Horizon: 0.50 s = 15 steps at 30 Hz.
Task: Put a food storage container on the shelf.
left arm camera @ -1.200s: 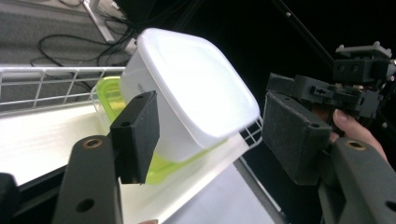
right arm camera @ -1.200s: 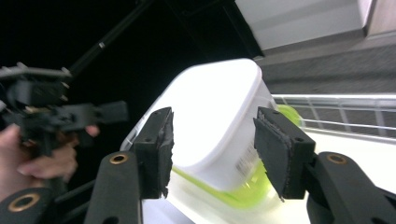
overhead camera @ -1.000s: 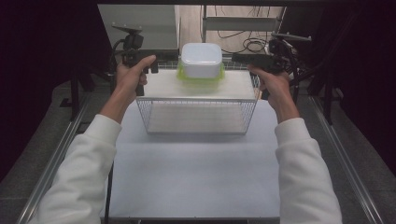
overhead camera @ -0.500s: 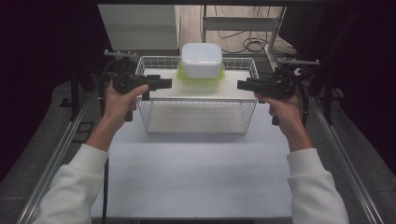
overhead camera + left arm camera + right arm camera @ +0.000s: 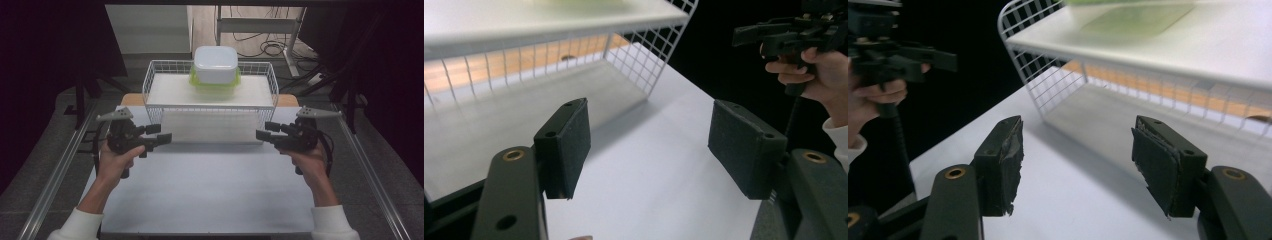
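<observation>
A: Our left gripper hangs wide open and empty near the worktop's left edge, jaws pointing inward.

B: The white wire basket, long axis left to right, sits toward the far edge between us; our right gripper, also open and empty, is equally near.

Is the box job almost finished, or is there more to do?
The lidded box already sits on the white wire rack. Nothing is in hand: left gripper and right gripper hang open over the table, apart from the rack. I can't tell what's left.
</observation>
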### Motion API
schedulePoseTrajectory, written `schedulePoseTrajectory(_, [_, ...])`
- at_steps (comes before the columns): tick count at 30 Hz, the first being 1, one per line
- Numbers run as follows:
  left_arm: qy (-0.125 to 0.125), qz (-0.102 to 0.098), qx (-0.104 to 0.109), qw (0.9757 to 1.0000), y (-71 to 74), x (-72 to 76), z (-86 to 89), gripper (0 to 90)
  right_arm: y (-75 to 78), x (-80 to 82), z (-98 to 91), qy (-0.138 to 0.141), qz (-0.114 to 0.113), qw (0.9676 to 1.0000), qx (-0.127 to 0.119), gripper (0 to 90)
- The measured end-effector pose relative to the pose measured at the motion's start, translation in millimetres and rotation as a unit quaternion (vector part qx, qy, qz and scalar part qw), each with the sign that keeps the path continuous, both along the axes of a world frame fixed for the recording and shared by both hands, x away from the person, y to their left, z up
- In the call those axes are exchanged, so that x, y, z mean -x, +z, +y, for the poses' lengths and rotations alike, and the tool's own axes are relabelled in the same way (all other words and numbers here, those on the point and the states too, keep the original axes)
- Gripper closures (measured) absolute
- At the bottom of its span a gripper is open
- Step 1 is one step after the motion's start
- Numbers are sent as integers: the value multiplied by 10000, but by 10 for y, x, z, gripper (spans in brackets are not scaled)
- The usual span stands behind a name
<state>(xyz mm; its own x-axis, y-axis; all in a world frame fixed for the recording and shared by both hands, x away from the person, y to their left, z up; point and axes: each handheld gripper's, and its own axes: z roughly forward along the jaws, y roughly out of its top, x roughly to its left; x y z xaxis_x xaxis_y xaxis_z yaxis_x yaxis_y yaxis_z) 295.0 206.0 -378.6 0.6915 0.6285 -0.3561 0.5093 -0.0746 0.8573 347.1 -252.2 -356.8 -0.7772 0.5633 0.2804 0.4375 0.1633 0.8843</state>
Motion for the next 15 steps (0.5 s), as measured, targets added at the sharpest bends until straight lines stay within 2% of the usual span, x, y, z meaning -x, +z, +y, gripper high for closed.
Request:
schedulePoseTrajectory(2, [66, 7, -102, 9999, -123, 62, 7, 330, -130, 82, 1, 39, -9, 10000, 56, 368])
schedulePoseTrajectory(5, [85, 85, -102, 9999, -282, 132, 23, 330, -341, 202, -3, 113, -13, 9998, 168, 361])
schedulePoseTrajectory(8, [77, 151, -245, 9996, -408, 175, 7, 328, -505, 272, -14, 161, -35, 9997, 180, 358])
schedulePoseTrajectory(9, [82, 153, -293, 9994, -440, 185, 6, 323, -571, 275, -6, 197, 46, 9992, 331, 347])
schedulePoseTrajectory(10, [102, 162, -313, 9993, -489, 199, 12, 322, -608, 283, -5, 192, 33, 9989, 425, 346])
schedulePoseTrajectory(11, [97, 202, -253, 9994, -549, 212, 24, 322, -662, 300, -4, 179, 26, 9987, 471, 346])
schedulePoseTrajectory(12, [84, 295, -235, 9993, -631, 213, 31, 323, -721, 309, -4, 203, 76, 9986, 483, 345])
schedulePoseTrajectory(14, [110, 415, -401, 9983, -723, 204, 30, 318, -839, 316, 3, 216, 165, 9977, 619, 344])
schedulePoseTrajectory(15, [137, 472, -368, 9981, -768, 201, 37, 319, -892, 312, 7, 204, 189, 9970, 727, 343])
